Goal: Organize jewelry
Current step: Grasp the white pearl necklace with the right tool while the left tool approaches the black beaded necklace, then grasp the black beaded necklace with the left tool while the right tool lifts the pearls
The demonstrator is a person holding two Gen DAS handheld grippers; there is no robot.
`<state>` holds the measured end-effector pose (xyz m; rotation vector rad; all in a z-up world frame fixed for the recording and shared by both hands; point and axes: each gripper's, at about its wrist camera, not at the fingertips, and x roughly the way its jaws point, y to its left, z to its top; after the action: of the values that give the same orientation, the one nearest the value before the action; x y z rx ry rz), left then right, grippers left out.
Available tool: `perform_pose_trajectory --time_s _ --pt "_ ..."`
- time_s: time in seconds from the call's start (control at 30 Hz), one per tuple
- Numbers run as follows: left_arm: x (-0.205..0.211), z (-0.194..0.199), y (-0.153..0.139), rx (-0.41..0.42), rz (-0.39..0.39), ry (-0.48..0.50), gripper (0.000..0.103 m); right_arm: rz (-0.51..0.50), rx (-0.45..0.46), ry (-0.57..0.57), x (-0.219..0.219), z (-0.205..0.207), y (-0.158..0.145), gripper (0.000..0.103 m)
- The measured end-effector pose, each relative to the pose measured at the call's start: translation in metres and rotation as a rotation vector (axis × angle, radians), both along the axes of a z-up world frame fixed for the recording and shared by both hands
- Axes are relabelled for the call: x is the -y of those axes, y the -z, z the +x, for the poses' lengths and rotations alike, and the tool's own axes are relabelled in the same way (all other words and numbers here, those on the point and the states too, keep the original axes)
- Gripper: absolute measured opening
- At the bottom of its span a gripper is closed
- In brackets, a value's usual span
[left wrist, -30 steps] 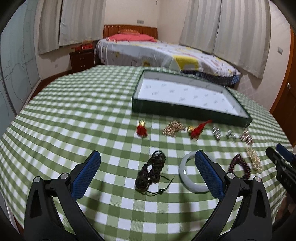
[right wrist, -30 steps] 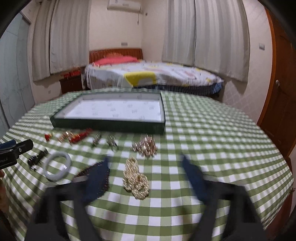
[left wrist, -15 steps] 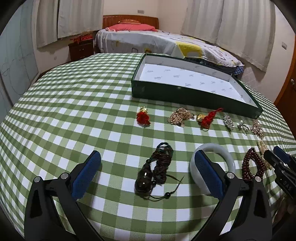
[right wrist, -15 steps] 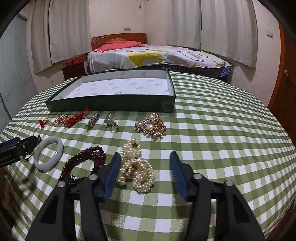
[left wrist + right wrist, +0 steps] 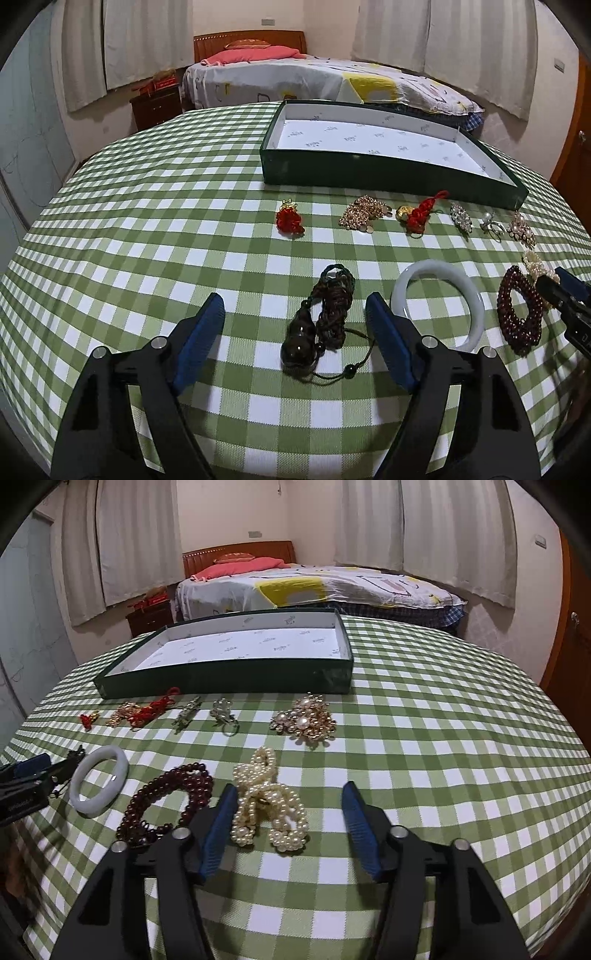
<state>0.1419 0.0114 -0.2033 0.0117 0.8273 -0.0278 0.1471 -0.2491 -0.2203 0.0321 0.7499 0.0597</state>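
Jewelry lies on a green checked tablecloth in front of a dark green tray (image 5: 388, 177) with a white lining (image 5: 240, 646). My left gripper (image 5: 295, 314) is open, and a dark cord necklace with a brown pendant (image 5: 325, 317) lies between its fingers. A pale jade bangle (image 5: 439, 302) lies just right of it. My right gripper (image 5: 290, 805) is open around a pearl strand (image 5: 269, 801). A dark red bead bracelet (image 5: 166, 805) lies to its left. The right gripper's tip also shows in the left wrist view (image 5: 565, 295).
Smaller pieces lie in a row before the tray: a red tassel charm (image 5: 290, 219), a gold chain pile (image 5: 362, 216), a red knot charm (image 5: 419, 216), brooches (image 5: 461, 218) and a pearl-and-gold cluster (image 5: 306, 722). A bed (image 5: 314, 587) stands beyond the round table.
Both grippers have moved forward and lower toward the table. The left now straddles the cord necklace, and the right straddles the pearl strand. Nothing has been picked up.
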Motion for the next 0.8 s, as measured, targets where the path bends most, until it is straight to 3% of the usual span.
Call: perform_pose_trajectory --time_s 0.2,0.27,0.37,0.53,0.8 --pt "0.0 -0.007 -0.001 0.025 -0.006 0.016 0.058 0.027 0.002 -0.046 -0.006 -0.003 -0.001 0.028" --pt "0.002 -0.008 -0.001 0.032 -0.014 0.047 0.04 0.022 0.002 -0.053 -0.008 -0.004 -0.001 0.025" --pt "0.005 -0.011 -0.002 0.037 -0.018 0.067 0.023 0.027 0.002 -0.056 -0.008 -0.004 -0.002 0.022" --pt "0.004 -0.011 -0.003 0.035 -0.039 0.07 0.015 0.034 0.007 -0.055 -0.009 -0.005 -0.003 0.02" --pt "0.006 -0.013 -0.005 0.038 -0.049 0.065 0.015 0.048 0.021 -0.046 -0.006 -0.007 -0.006 0.02"
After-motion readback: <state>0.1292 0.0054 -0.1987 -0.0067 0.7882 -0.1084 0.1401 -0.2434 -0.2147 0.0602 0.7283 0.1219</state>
